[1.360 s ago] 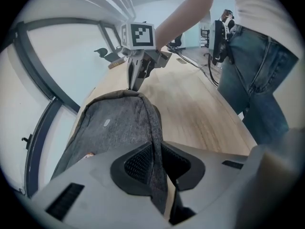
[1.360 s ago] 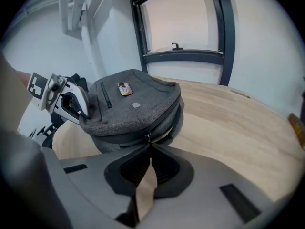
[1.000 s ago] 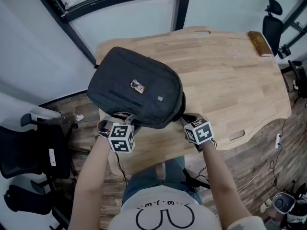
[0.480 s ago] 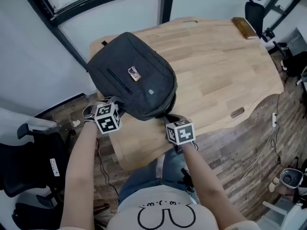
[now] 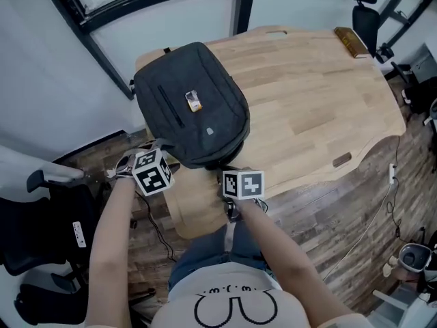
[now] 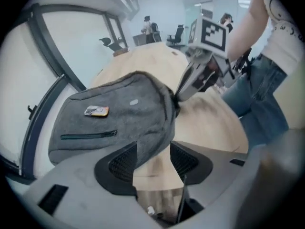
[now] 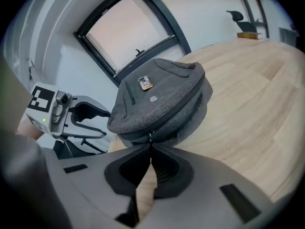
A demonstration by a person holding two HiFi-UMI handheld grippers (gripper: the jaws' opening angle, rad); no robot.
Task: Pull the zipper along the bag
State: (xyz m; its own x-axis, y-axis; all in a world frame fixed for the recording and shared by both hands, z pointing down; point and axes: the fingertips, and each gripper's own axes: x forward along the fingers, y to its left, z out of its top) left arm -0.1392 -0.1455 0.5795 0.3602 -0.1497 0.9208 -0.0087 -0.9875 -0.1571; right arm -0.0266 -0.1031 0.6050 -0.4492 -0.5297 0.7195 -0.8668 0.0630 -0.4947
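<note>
A dark grey backpack (image 5: 193,113) lies flat at the near left corner of the wooden table (image 5: 307,94). My right gripper (image 5: 230,167) is at the middle of the bag's near edge, shut on the zipper pull (image 7: 150,137), which runs straight into its closed jaws (image 7: 151,149). My left gripper (image 5: 162,156) is at the bag's near left corner. Its jaws have just been opening and now stand wide (image 6: 153,152). A fold of the bag's fabric (image 6: 150,140) still lies between them, against the left pad and apart from the right pad.
A book (image 5: 351,41) lies at the table's far right corner. Office chairs stand at the far right (image 5: 369,14) and close on the left (image 5: 41,217). A dark window frame (image 5: 102,46) runs behind the bag. The table's near edge (image 5: 198,217) is just under my hands.
The right gripper has slid left along the bag's near edge, from its right corner to the middle, with the zipper pull. The left gripper has opened and drawn back a little from the bag.
</note>
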